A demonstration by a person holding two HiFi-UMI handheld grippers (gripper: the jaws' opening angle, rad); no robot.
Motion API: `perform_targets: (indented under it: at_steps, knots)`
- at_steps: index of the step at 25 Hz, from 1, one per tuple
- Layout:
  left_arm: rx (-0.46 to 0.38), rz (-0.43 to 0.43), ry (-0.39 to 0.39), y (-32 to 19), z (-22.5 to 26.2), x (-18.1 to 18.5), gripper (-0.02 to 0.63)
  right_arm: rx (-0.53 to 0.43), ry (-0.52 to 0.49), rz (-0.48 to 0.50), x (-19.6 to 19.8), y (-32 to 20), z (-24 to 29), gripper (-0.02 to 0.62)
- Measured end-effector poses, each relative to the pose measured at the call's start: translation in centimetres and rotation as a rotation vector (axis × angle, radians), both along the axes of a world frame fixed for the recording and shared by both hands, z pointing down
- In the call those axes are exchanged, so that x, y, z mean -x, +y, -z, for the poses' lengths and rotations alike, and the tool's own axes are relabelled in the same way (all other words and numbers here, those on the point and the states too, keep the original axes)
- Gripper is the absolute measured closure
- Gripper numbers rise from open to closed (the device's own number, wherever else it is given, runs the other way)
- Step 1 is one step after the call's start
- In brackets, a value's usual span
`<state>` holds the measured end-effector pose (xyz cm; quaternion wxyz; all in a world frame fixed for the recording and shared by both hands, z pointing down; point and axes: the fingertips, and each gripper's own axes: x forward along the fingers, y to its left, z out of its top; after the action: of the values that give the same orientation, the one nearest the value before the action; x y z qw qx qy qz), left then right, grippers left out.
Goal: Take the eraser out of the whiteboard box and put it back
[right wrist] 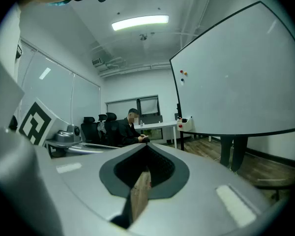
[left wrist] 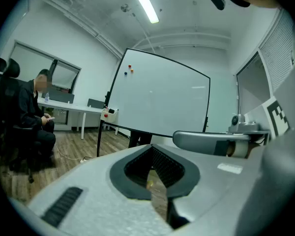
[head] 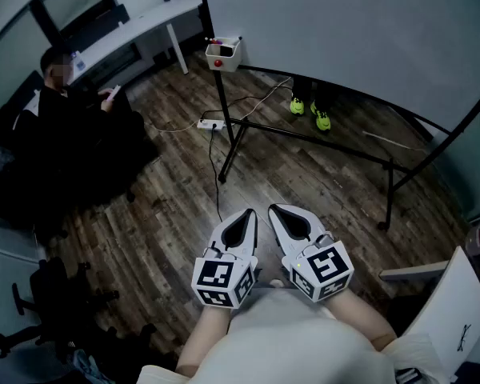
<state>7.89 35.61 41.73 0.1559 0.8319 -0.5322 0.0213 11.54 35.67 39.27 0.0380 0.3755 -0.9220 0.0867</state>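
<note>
The white whiteboard box (head: 224,54) hangs at the left end of the whiteboard (head: 344,30), far ahead of me, with a red dot on its front. I cannot make out the eraser inside it. The box also shows small in the left gripper view (left wrist: 109,114) and the right gripper view (right wrist: 186,123). My left gripper (head: 247,214) and right gripper (head: 277,210) are side by side close to my body, over the wood floor. Both point toward the board. Each has its jaws together with nothing held, as the left gripper (left wrist: 153,147) and right gripper (right wrist: 145,149) show.
A person in black (head: 72,110) sits at the left by a white desk (head: 136,30). A power strip (head: 212,123) and cable lie on the floor by the board's black stand (head: 232,146). Yellow-green shoes (head: 309,111) show behind the board. Office chairs (head: 48,294) stand lower left.
</note>
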Motion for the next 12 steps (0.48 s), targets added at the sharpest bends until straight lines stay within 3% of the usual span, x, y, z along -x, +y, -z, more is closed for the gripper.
perform_targets:
  at_steps: [12]
  knots:
    - [-0.011, 0.007, -0.023, 0.7, 0.0, -1.0, 0.604, -0.021, -0.012, 0.022, -0.3, 1.0, 0.0, 0.590]
